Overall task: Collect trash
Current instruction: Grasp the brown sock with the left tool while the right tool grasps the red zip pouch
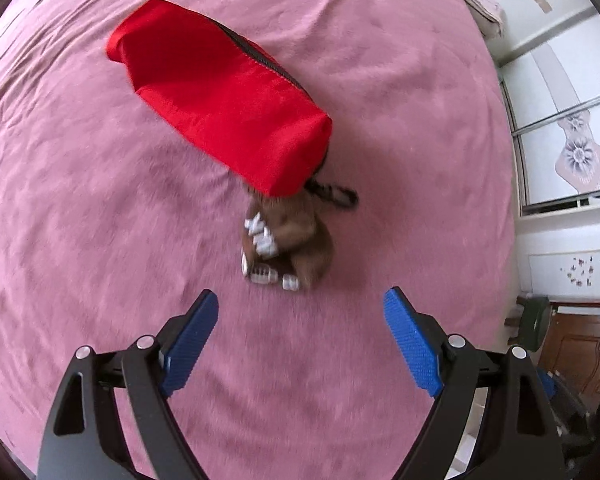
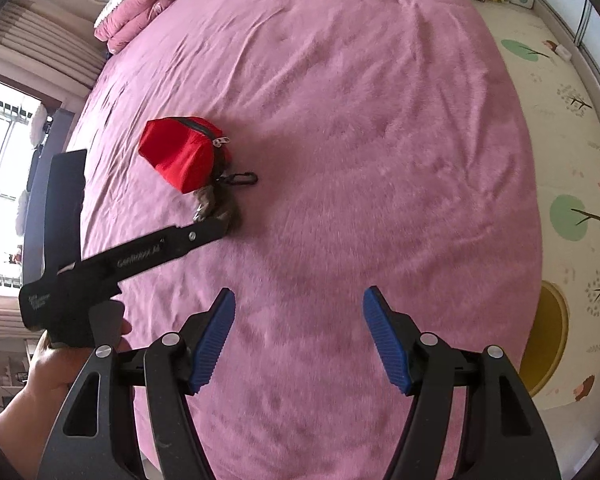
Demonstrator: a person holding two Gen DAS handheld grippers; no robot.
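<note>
A red zippered pouch point(image 1: 224, 100) lies on the pink bed cover point(image 1: 100, 240), with a black clip strap point(image 1: 336, 194) at its near end. A crumpled brown wrapper with white print point(image 1: 284, 244) lies just in front of the pouch, blurred. My left gripper point(image 1: 300, 312) is open and empty, just short of the wrapper. In the right wrist view the pouch point(image 2: 180, 156) and wrapper point(image 2: 214, 206) sit at left, with the left gripper's black finger point(image 2: 180, 240) reaching the wrapper. My right gripper point(image 2: 298, 308) is open and empty over bare cover.
Folded pink bedding point(image 2: 140, 16) lies at the bed's far end. A patterned play mat point(image 2: 560, 160) covers the floor right of the bed. White wardrobe doors point(image 1: 560, 100) and a wooden cabinet point(image 1: 580, 352) stand beyond the bed edge.
</note>
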